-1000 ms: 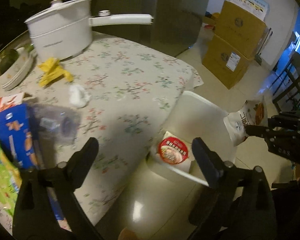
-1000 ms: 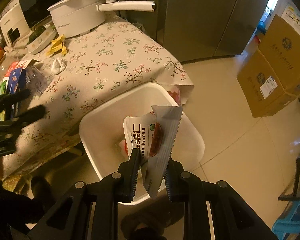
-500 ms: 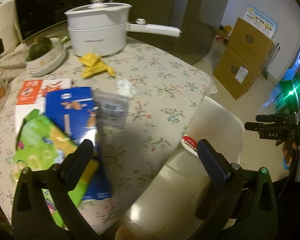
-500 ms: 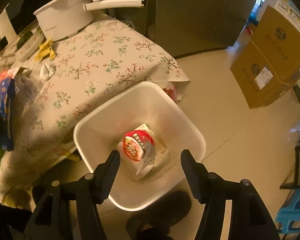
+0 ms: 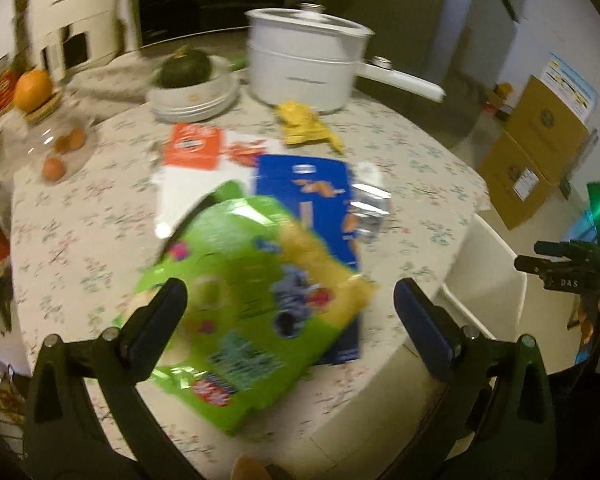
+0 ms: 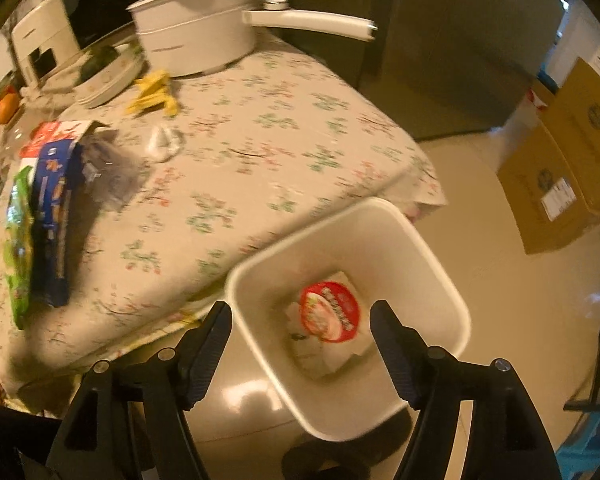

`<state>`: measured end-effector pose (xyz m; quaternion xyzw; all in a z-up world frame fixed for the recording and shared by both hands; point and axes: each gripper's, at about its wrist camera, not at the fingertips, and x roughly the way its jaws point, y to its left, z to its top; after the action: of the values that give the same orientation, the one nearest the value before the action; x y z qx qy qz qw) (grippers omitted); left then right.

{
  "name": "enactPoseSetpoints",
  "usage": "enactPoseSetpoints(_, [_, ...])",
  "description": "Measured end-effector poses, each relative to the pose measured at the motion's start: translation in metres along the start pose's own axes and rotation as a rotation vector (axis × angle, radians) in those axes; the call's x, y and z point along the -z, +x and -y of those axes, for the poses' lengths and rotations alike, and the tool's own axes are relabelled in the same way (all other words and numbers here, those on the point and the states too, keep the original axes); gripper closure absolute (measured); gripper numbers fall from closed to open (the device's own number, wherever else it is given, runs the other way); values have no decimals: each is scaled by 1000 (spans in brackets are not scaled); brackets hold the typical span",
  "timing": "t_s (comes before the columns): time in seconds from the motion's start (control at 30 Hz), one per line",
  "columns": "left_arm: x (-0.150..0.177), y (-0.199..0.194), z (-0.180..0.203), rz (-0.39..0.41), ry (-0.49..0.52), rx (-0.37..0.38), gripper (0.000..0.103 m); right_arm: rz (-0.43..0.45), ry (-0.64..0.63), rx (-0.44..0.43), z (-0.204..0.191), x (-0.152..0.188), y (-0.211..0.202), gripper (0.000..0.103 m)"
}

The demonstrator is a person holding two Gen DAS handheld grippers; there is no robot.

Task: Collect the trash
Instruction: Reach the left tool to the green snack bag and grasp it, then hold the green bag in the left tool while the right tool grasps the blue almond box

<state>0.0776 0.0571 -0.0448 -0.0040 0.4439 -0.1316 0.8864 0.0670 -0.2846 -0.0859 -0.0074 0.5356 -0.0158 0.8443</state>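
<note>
Wrappers (image 5: 256, 292) lie on the table (image 6: 260, 152); the bin (image 6: 440, 280) stands apparently just beside it.

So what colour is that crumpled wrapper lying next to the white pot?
Yellow. The crumpled wrapper beside the white pot shows best in the left wrist view.

Motion blur smears the print on the green snack bag (image 5: 256, 296), so its lettering cannot be read. That bag covers much of the blue packet (image 5: 320, 216) beneath it, and the blue packet in turn hides part of the orange and white carton (image 5: 196, 148). In the white bin (image 6: 440, 264), a red-lidded cup (image 6: 330, 312) lies over pale wrappers, too blurred to identify. The bin's near corner is hidden behind the right gripper (image 6: 300, 322).
</note>
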Motion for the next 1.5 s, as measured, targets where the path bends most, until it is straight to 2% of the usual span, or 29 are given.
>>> enactPoseSetpoints(0.33, [13, 3, -68, -59, -142, -4, 0, 11, -83, -70, -68, -11, 3, 29])
enactPoseSetpoints(0.43, [15, 9, -84, -76, -154, 30, 0, 15, -108, -90, -87, -13, 3, 29])
enactPoseSetpoints(0.6, [13, 29, -99, -93, -95, 53, 0, 23, -154, -120, -113, -13, 4, 29])
enactPoseSetpoints(0.8, [19, 57, -127, -155, -206, 162, 2, 8, -184, -127, -130, -13, 11, 29])
enactPoseSetpoints(1.0, [29, 66, -132, -213, -258, 196, 22, 0, -189, -132, -136, -13, 14, 29])
enactPoseSetpoints(1.1, [34, 67, -130, -235, -248, 198, 41, -2, -191, -134, -138, -13, 14, 29])
enactPoseSetpoints(1.17, [38, 67, -129, -250, -257, 210, 63, -2, -193, -134, -140, -13, 15, 29])
enactPoseSetpoints(1.2, [39, 67, -131, -255, -263, 217, 65, -2, -193, -133, -140, -13, 15, 29])
enactPoseSetpoints(1.27, [42, 63, -130, -258, -266, 225, 79, -3, -192, -131, -140, -13, 15, 29])
enactPoseSetpoints(1.37, [40, 56, -124, -243, -245, 218, 85, -3, -187, -128, -139, -13, 15, 29])
enactPoseSetpoints(1.5, [33, 34, -114, -170, -200, 162, 87, -3, -171, -132, -137, -13, 14, 29])
